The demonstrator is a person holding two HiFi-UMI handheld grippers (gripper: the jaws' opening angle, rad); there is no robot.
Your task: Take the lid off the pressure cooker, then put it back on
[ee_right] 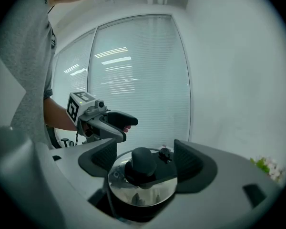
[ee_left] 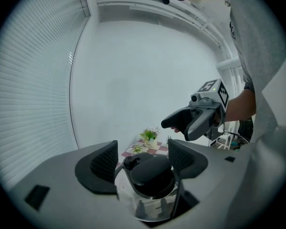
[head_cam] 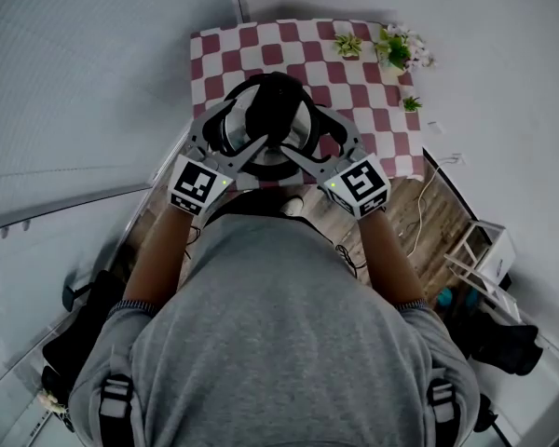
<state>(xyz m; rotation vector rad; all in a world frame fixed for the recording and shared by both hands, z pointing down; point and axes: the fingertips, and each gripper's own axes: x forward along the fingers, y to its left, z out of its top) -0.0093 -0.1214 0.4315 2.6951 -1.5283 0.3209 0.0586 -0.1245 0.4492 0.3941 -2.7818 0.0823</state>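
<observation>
**Both tools spread around the lidded cooker**

Closest to the head camera is the person's grey shirt [head_cam: 279, 343], with both forearms reaching forward from it. Each hand carries a tool topped by a marker cube.

The left tool [ee_left: 143, 160] has its jaws spread wide. Its dark ribbed pads [ee_left: 105, 162] stand to either side of the lid [ee_left: 149, 204], and neither pad touches the black knob [ee_left: 152, 173] that rises between them. A small black valve [ee_left: 131, 161] sits on the lid just beside the knob.

The right tool [ee_right: 145, 159] faces it from the opposite side. Its jaws are just as far apart, and the same knob shows in the gap between them. Neither tool pinches anything. Each tool's camera sees the other tool held higher, across the pot.

In the head view the two tools converge on the cooker [head_cam: 307, 127] from left and right, and their fingers overlap its rim. The lid sits on top of the cooker, shiny steel under the black centre.

The cooker stands at the near edge of a small surface [head_cam: 391, 161] covered by a red-and-white checked cloth [head_cam: 219, 59]. At the far right corner of the cloth are a few small green plants [head_cam: 396, 49], well apart from the pot.

To the right of the surface is a wooden floor [head_cam: 429, 222] with a pale cable [head_cam: 419, 208] trailing over it. Beyond that are a plain white wall [ee_left: 143, 70] and, to the left, closed blinds [ee_left: 28, 89].
</observation>
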